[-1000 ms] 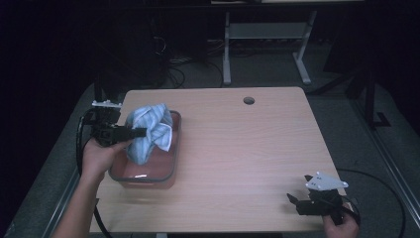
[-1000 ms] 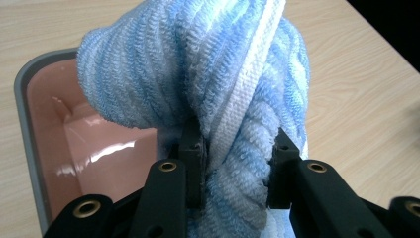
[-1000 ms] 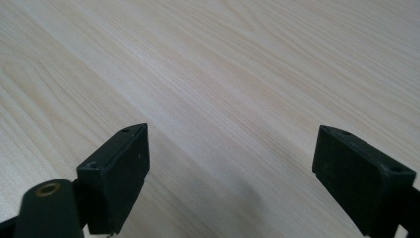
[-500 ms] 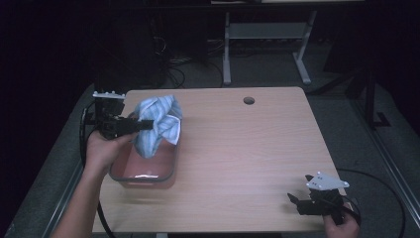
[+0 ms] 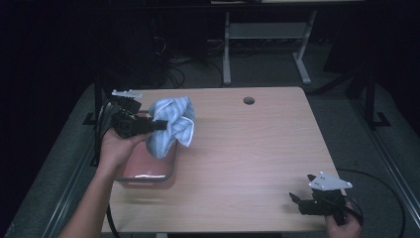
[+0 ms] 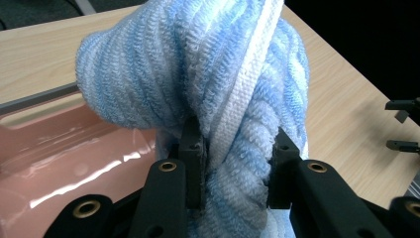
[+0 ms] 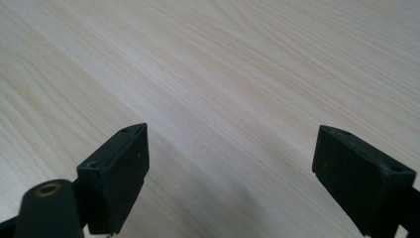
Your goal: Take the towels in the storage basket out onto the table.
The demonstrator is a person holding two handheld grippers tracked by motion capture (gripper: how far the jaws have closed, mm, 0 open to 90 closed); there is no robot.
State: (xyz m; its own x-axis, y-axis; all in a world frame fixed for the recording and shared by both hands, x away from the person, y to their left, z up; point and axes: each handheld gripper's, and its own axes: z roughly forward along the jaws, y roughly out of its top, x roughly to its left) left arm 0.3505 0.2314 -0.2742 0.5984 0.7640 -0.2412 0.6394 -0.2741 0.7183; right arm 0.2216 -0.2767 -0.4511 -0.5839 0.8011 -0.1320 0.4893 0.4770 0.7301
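A bunched blue-and-white striped towel [image 5: 171, 124] hangs in the air above the pink tray [image 5: 143, 171] at the table's left. My left gripper [image 5: 157, 125] is shut on it, coming in from the left. In the left gripper view the jaws pinch a thick fold of the towel [image 6: 233, 99] at the left gripper [image 6: 236, 166], with the glossy pink tray [image 6: 59, 158] below and left. My right gripper [image 5: 296, 202] rests near the table's front right corner, open, with only bare wood between its jaws in the right gripper view [image 7: 230, 168].
The wooden table [image 5: 257, 148] has a round cable hole [image 5: 248, 100] near its far edge. A metal stand [image 5: 267, 44] and cables lie on the dark floor beyond. The right gripper's cable [image 5: 391, 198] loops off the table's right side.
My left gripper has lifted the towel up out of the pink tray and carried it a little to the right. The right gripper has stayed put.
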